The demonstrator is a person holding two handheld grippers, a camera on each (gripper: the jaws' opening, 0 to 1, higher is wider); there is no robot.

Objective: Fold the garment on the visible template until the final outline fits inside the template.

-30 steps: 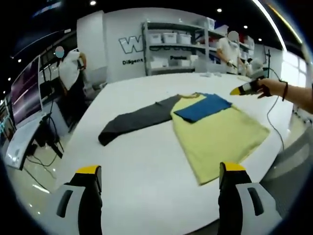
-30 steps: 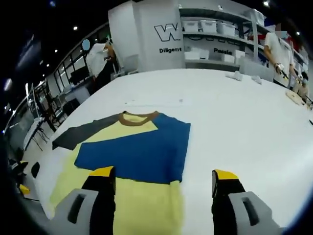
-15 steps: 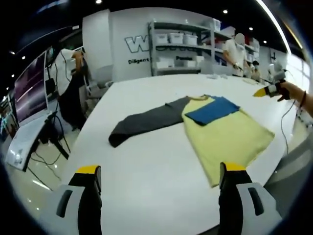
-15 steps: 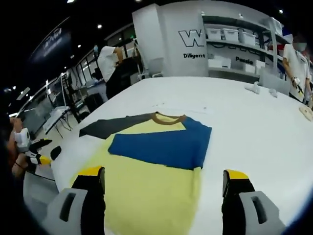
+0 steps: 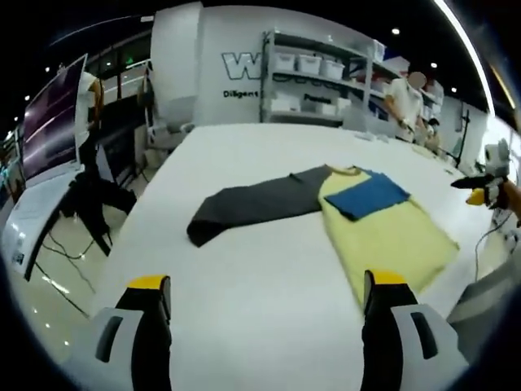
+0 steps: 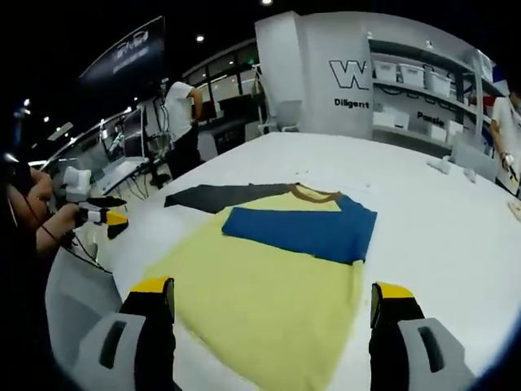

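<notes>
**A:** Garment (image 5: 358,216) status, left gripper view first: it's laid flat on the white bench (image 5: 244,301), toward the right side. Yellow body, blue sleeve (image 5: 370,195) already folded across the chest, grey sleeve (image 5: 252,208) stretched out to the left, not folded yet. The left gripper (image 5: 264,285) is held wide open over bare bench, nothing pinched, well short of the cloth. Compared with a second ago the garment sits further off and more to the right in this view, so the camera has been pulled back, while the cloth itself looks unmoved. The right gripper (image 5: 476,183) can be spotted at the far right edge, held off the bench.

**B:** And the right gripper view?

**A:** Same story. The right gripper (image 6: 269,297) is spread open and empty, with the yellow hem between and beyond the jaws. A second ago the blue sleeve (image 6: 305,232) was almost at the jaws; now far more of the yellow body is seen, so that hand has been backed off too. The left gripper (image 6: 110,220) is seen at the left edge. No template outline can be made out.

**B:** So one fold done?

**A:** Probably. The grey sleeve (image 6: 220,195) is likely next.
</notes>
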